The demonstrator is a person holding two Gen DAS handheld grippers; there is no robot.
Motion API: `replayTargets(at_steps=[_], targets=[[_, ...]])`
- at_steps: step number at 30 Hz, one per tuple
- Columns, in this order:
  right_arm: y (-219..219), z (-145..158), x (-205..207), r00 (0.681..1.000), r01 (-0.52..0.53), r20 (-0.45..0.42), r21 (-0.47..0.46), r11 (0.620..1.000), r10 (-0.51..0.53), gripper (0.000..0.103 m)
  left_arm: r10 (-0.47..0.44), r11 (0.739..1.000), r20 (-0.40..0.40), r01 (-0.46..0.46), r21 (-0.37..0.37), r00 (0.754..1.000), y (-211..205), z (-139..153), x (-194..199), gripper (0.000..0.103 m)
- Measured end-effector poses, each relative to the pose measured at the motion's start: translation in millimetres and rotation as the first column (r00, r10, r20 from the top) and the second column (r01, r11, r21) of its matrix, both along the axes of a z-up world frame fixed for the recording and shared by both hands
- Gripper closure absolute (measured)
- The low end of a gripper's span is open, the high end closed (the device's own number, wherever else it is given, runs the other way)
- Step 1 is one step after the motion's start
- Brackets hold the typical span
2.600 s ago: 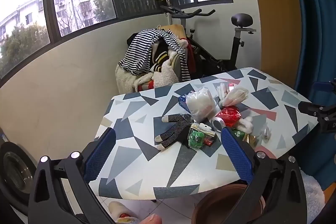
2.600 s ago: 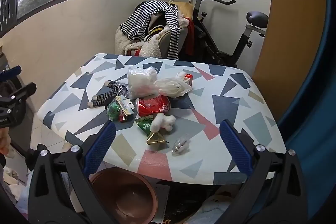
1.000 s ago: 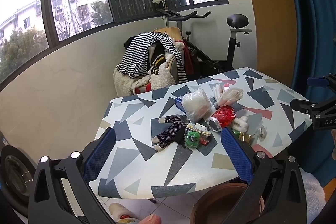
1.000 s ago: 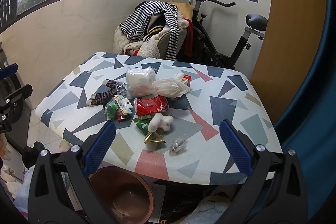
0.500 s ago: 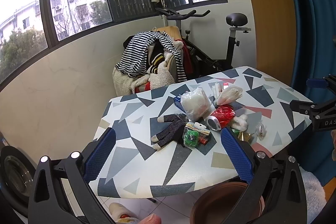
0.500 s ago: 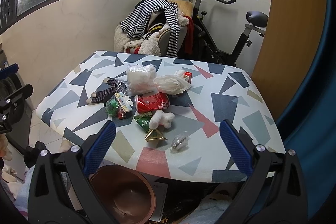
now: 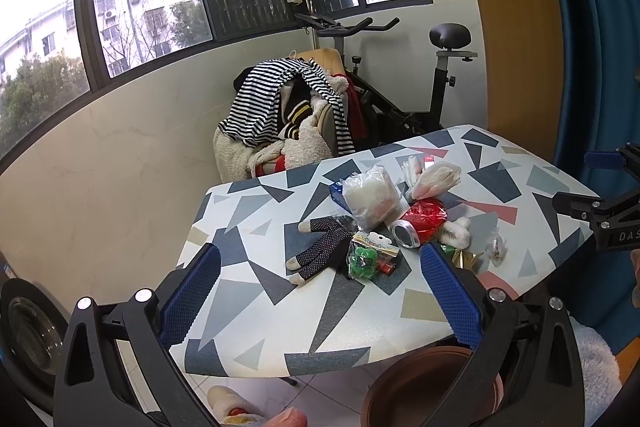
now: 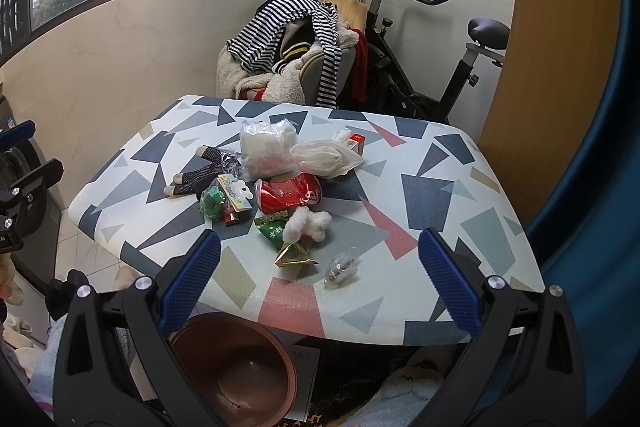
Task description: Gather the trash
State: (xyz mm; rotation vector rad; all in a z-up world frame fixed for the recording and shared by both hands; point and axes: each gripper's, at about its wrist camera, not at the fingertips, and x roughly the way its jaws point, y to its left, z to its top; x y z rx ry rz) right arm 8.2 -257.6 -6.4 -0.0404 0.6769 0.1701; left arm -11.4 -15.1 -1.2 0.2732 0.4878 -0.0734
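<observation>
Trash pile [image 8: 280, 187] lies ahead of both wide-spread tools, untouched.

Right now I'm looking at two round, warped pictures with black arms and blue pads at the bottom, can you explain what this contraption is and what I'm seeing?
No robot here: a person holds one hand-held gripper in each hand, and each carries a fisheye camera that looks out along its two blue-padded jaws. One picture is from the left gripper, the other from the right gripper. Both stand wide open and hold nothing.

Both look at a table with a triangle pattern. On it lies a heap of rubbish: a crushed red can, a clear bag of white stuff, a dark dotted glove, a green packaged toy, white cotton fluff and a gold wrapper. A brown bin stands on the floor at the table's near edge.
</observation>
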Motion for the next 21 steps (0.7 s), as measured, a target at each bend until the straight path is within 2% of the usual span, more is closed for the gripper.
replayTargets(at_steps=[3,6,9,13,16,19,21], targets=[[0.1,-1.8,-1.1,1.0,0.008,0.001,0.003,1.0,-0.008,0.006,-0.005,1.0,-0.002,0.005,-0.011,1.0,-0.7,-1.1,0.2,0.005],[-2.4,-7.2,-1.9,0.999,0.031,0.007,0.015,0.999,-0.032,0.006,-0.051,0.997,-0.02,0.05,-0.058,0.998,2.6,-4.1,5.0,0.005],[-11.1,-17.8,1.5,0.999,0.038,-0.007,0.066,0.997,-0.038,0.006,-0.058,0.995,-0.02,0.056,-0.079,0.998,6.5,-11.0,8.4,0.005],[-20.7,-33.9,5.1,0.998,0.057,-0.028,0.096,0.994,-0.054,0.006,-0.056,0.996,-0.088,0.051,-0.068,0.995,10.6,-30.1,22.2,0.005],[-24.5,-50.6,11.8,0.995,0.074,-0.073,0.087,0.993,-0.068,0.006,-0.044,0.995,-0.133,0.032,-0.096,0.99,17.1,-43.8,32.4,0.005],[-30.0,-71.7,21.0,0.987,0.086,-0.146,0.088,0.992,-0.073,0.006,-0.025,0.994,-0.134,0.01,-0.11,0.991,24.6,-55.5,40.3,0.005],[-32.7,-85.6,26.5,0.979,0.12,-0.169,0.05,0.991,-0.111,0.006,-0.007,0.995,-0.136,-0.007,-0.102,0.991,28.1,-64.5,46.0,0.005]])
